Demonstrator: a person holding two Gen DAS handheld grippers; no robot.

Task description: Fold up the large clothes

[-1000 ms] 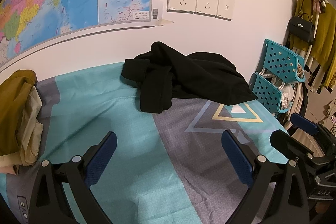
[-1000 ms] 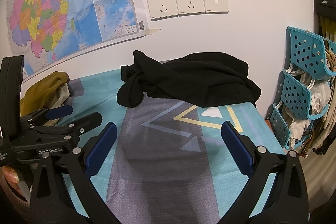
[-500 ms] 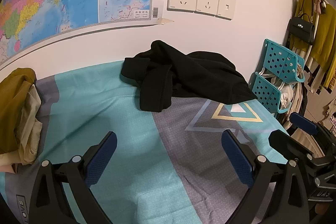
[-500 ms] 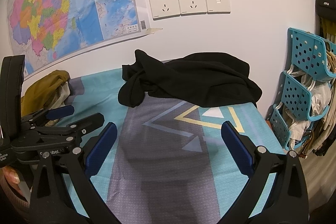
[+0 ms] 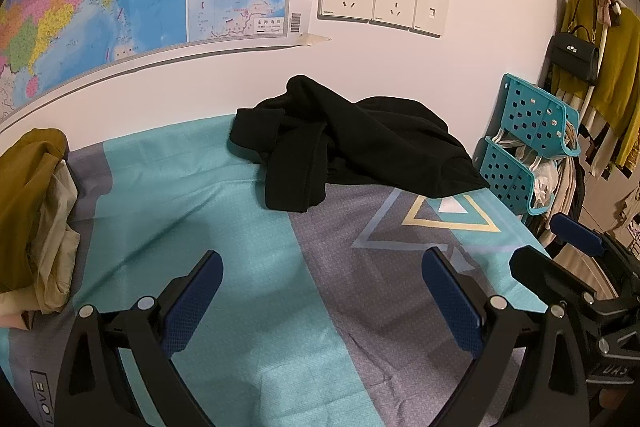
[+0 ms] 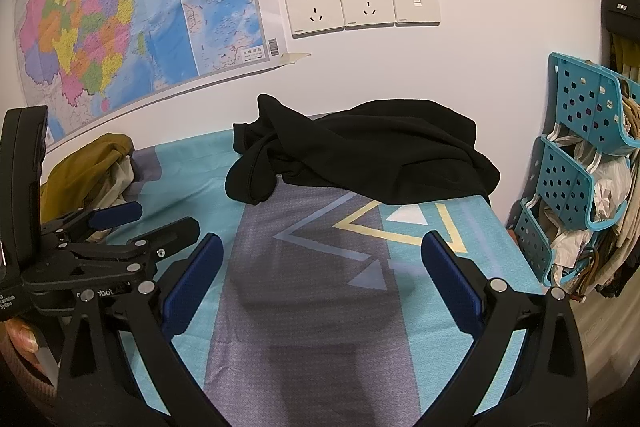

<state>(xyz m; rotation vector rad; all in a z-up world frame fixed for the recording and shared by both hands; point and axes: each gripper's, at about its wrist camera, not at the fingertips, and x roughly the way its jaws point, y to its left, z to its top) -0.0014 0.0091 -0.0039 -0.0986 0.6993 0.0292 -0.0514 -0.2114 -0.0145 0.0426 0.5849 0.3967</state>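
Left wrist view showed the left gripper (image 5: 320,285) and right gripper (image 6: 320,267), jaws wide open and empty, above the bed (image 5: 240,211), well short of the crumpled black garment (image 5: 352,143).

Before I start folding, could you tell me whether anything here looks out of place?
The black garment lies bunched in a heap against the wall, not spread flat. The map's taped lower corner is peeling off the wall.
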